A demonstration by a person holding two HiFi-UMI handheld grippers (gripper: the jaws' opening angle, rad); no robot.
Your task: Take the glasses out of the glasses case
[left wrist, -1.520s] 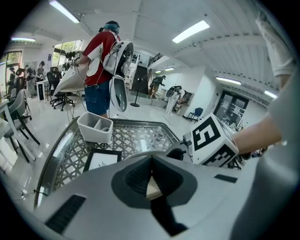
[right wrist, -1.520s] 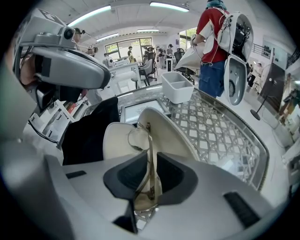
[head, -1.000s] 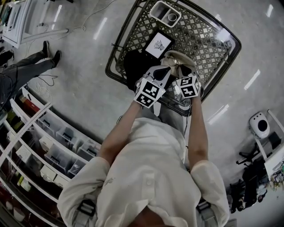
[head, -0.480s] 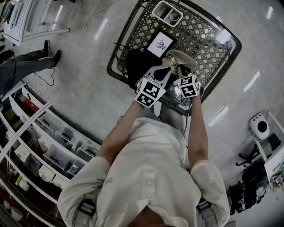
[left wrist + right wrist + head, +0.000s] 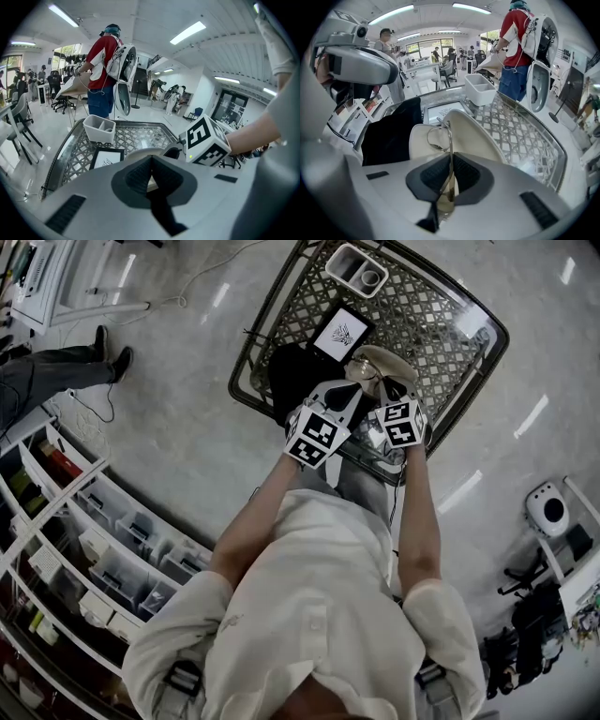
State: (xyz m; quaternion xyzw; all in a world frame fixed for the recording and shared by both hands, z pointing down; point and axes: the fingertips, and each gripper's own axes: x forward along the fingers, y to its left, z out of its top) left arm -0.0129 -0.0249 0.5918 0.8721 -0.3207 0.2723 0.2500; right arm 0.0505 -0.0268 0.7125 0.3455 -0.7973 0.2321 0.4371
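Glasses (image 5: 450, 139) folded, thin metal frame, edge-on, pinched between jaws of right gripper (image 5: 451, 161), lifted just above the open case. Glasses case (image 5: 471, 133) cream, lid up, lying near edge of mesh cart top (image 5: 441, 324). Left gripper (image 5: 151, 159) just left of right one, jaws pressed together on pale edge of case. Black cloth (image 5: 291, 376) touching case on left. White card (image 5: 341, 332) beyond it, white divided tray (image 5: 354, 268) at far edge.

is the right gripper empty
No, the right gripper is shut on the glasses, holding them edge-on over the open glasses case.
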